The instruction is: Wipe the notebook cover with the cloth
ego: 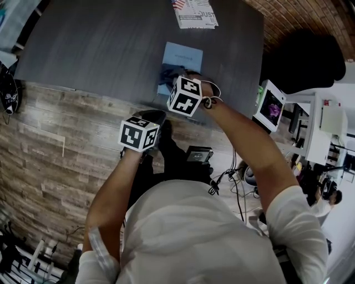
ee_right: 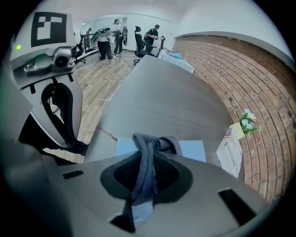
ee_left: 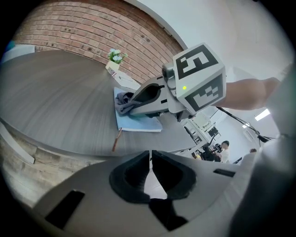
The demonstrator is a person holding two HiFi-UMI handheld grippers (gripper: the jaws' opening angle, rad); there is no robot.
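On the near corner of a pale blue notebook (ego: 187,57), the right gripper (ee_right: 147,149) presses a bunched grey cloth (ee_left: 123,102), its jaws clamped on the fabric, which trails back between them in a twisted strand. The cloth touches the cover on the side nearest the person, and the rest of the blue cover shows bare beyond it. The left gripper (ee_left: 151,157) is held on the person's side of the notebook, short of the table's edge and over the floor. Its jaws are drawn together with only a thin slit between them and nothing in their grip. It is well apart from the notebook.

The notebook lies flat on a dark grey table (ego: 94,44), close to the edge nearest the person. A thin brown strip (ee_left: 115,140) lies on the tabletop just beside the notebook's near corner. Farther along the table from the notebook sits a printed carton bearing a small flag (ego: 195,12), and beyond that a little pot of white flowers (ee_left: 115,56). A red brick wall (ee_right: 240,65) runs behind the table on the far side of the notebook. Pale wood-plank flooring (ego: 50,150) spreads out on the person's side of the notebook. Several people (ee_right: 111,32) stand among office chairs at the room's far end, well away from the notebook.
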